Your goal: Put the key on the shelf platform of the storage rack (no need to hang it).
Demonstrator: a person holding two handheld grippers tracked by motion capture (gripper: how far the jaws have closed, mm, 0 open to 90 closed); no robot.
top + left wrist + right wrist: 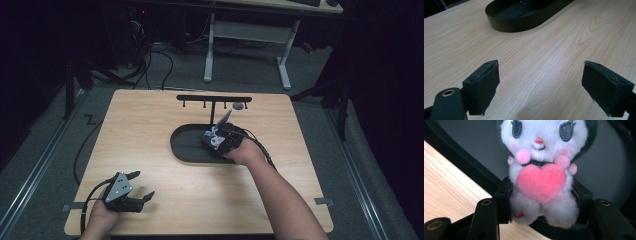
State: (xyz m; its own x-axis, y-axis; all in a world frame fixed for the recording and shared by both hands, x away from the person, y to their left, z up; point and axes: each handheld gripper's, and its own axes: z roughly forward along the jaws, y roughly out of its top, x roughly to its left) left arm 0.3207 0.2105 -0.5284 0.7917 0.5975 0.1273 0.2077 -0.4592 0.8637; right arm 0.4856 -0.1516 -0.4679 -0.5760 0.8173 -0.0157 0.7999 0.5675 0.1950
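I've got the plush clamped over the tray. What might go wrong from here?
The right gripper pinches only the plush toy at its soft lower body, so it may slip or tip forward. The hook stand rises close behind the black tray; a lift could knock it. The left gripper rests open, far off.

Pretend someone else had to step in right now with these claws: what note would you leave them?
Right claw: shut on the plush toy, a white figure hugging a pink heart, gripped at its lower body, over the right end of the black oval tray.
Left claw: open, holding nothing, resting low near the table's front left corner.
A black rack with hooks stands at the back of the tray.
Done: toy is grasped.
Left: whether it goes into the tray or onto the rack, I cannot tell; move gently.
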